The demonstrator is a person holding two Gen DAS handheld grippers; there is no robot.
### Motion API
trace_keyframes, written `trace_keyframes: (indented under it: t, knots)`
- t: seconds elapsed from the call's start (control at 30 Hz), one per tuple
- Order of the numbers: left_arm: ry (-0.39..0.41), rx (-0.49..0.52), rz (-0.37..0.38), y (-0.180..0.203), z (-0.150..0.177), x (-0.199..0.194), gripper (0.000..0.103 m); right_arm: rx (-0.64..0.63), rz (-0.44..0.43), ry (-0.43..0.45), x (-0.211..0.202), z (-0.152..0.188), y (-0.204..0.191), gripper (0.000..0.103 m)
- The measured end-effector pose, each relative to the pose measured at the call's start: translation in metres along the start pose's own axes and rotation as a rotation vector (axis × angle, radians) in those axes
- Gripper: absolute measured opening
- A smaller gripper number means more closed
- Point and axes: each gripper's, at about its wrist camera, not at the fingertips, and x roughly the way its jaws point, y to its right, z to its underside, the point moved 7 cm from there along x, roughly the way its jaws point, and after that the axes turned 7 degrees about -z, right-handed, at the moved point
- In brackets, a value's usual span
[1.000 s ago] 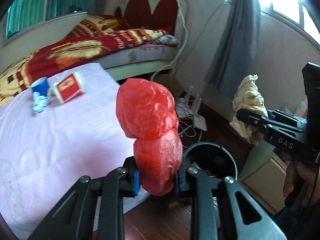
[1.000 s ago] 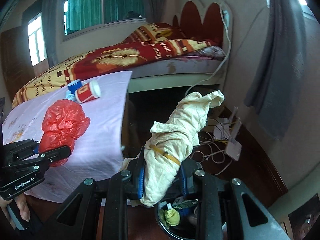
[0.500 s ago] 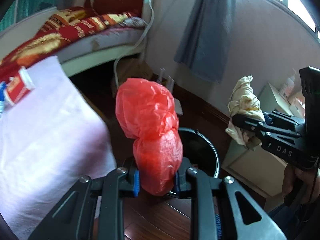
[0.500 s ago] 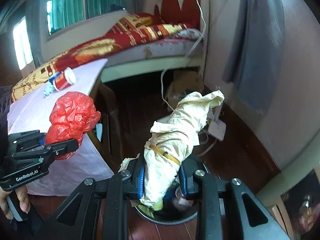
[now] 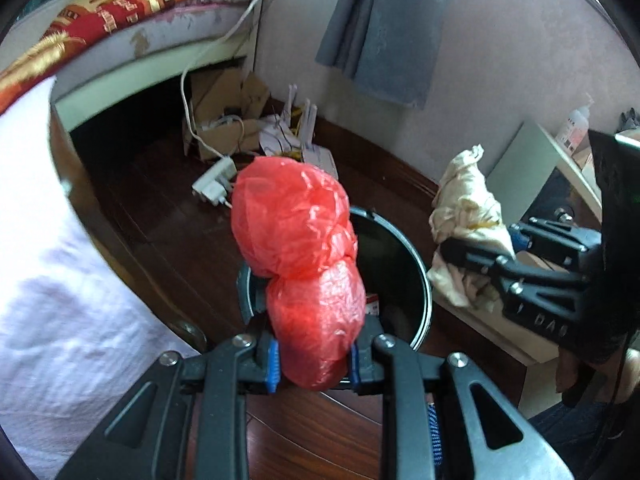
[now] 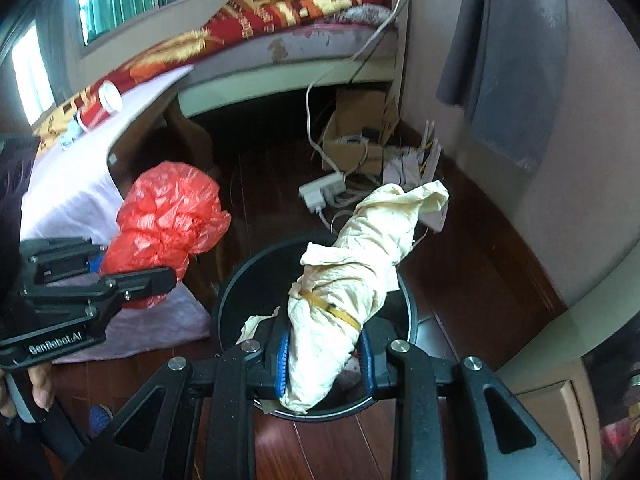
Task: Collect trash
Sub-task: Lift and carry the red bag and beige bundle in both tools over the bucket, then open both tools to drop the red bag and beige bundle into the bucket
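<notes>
Left hand-held gripper (image 5: 314, 362) and right hand-held gripper (image 6: 325, 360) both clamped, pointing downward.

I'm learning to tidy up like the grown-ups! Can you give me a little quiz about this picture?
1. True or false: the left gripper holds a crumpled red plastic bag.
2. What does the right gripper hold? A) blue cup B) cream crumpled cloth bundle C) white power strip
3. What dark round container sits on the floor below both grippers?

Key: 1 true; 2 B; 3 the black round trash bin.
</notes>
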Motion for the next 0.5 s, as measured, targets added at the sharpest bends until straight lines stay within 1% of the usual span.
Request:
trace_keyframes:
  t: [0.17, 0.27, 0.33, 0.43, 0.47, 0.5]
  knots:
    - [-0.052, 0.008, 0.016, 0.006, 0.007, 0.024, 0.026, 0.002, -0.018, -0.064, 0.028, 0.014, 0.005, 0.029]
    - [-0.106, 0.002, 0.041, 0.008, 0.011, 0.041, 0.026, -0.009, -0.028, -0.109, 0.047, 0.018, 0.007, 0.029]
    - [-0.121, 0.011, 0.039, 0.008, 0.011, 0.05, 0.026, -0.021, -0.035, -0.139, 0.058, 0.021, 0.006, 0.029]
    - [-0.149, 0.02, 0.068, 0.01, 0.014, 0.066, 0.028, -0.02, -0.058, -0.201, 0.076, 0.03, 0.009, 0.031]
    - [-0.159, 0.023, 0.07, 0.01, 0.015, 0.071, 0.032, -0.031, -0.039, -0.226, 0.085, 0.034, 0.011, 0.036]
    - [-0.171, 0.016, 0.065, 0.009, 0.018, 0.077, 0.047, -0.048, 0.002, -0.226, 0.091, 0.038, 0.015, 0.061]
